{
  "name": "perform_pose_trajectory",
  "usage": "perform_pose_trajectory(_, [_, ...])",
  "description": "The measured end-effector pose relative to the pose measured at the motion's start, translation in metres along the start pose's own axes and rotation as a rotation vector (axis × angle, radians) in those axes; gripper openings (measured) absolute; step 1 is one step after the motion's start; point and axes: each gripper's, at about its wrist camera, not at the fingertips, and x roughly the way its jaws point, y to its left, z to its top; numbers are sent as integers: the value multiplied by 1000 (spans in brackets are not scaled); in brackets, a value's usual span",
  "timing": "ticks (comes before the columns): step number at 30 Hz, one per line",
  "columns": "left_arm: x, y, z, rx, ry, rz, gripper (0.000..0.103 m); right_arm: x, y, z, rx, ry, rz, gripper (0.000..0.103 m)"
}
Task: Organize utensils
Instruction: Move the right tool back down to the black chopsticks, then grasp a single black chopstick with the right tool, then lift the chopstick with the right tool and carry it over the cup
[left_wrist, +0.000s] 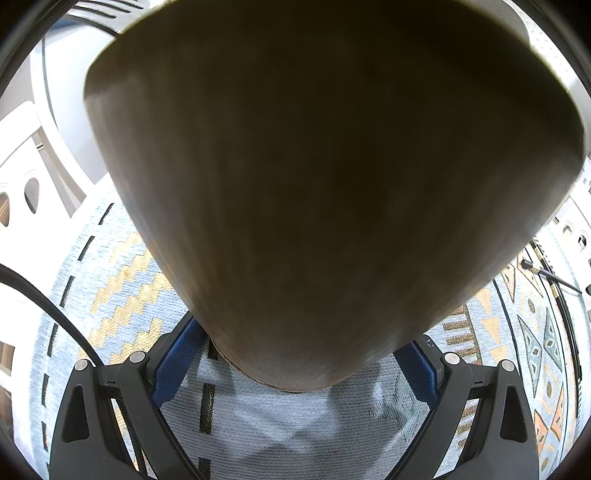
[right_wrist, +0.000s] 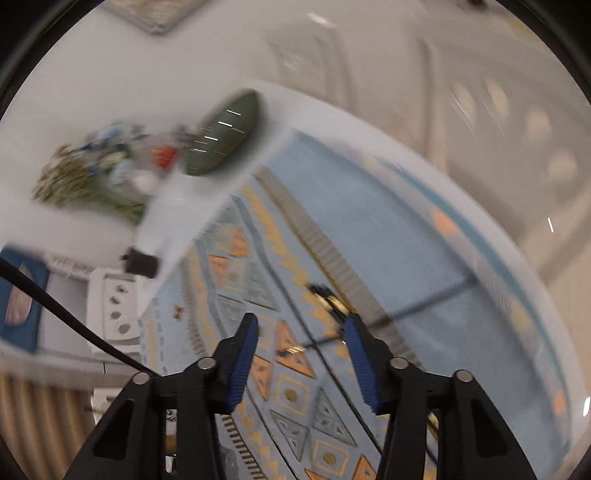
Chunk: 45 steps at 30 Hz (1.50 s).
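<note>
**Steady the holder, slow the reach**

The left hand-held gripper (left_wrist: 295, 369) has its blue pads clamped on the narrow base of a big brown wooden container (left_wrist: 314, 166) — most likely the utensil holder. It fills almost the whole left wrist view, flaring up toward 12 o'clock, and is tipped toward the camera above the patterned blue cloth (left_wrist: 258, 424) that covers the tabletop. Its mouth is out of sight, so I cannot tell what it already contains.

The right hand-held gripper (right_wrist: 301, 354) is partly open and carries nothing; between its pads only cloth shows. Just past its right pad, at about 1 o'clock from the fingertips, lie thin dark chopsticks with gold ends (right_wrist: 327, 297), crossing the cloth in long lines. This view is heavily smeared by motion.

The step in hand looks like picking up those chopsticks. To do it well:

- Settle the right hand before closing — a grasp made while swinging will likely skid off such thin rods.
- Line the pads across the sticks, not along them, and pinch near the gold ends, low against the cloth.
- Keep the container fixed and tilted so its mouth faces the incoming hand.
</note>
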Motion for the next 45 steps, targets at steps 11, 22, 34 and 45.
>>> perform_pose_trajectory(11, [0, -1, 0, 0, 0, 0, 96, 64, -74, 1, 441, 135, -78, 35])
perform_pose_trajectory(22, [2, -2, 0, -1, 0, -1, 96, 85, -72, 5, 528, 87, -191, 46])
perform_pose_trajectory(34, [0, 1, -1, -8, -2, -11, 96, 92, -35, -10, 211, -12, -435, 5])
perform_pose_trajectory(45, [-2, 3, 2, -5, 0, -7, 96, 52, -35, -34, 122, -61, -156, 5])
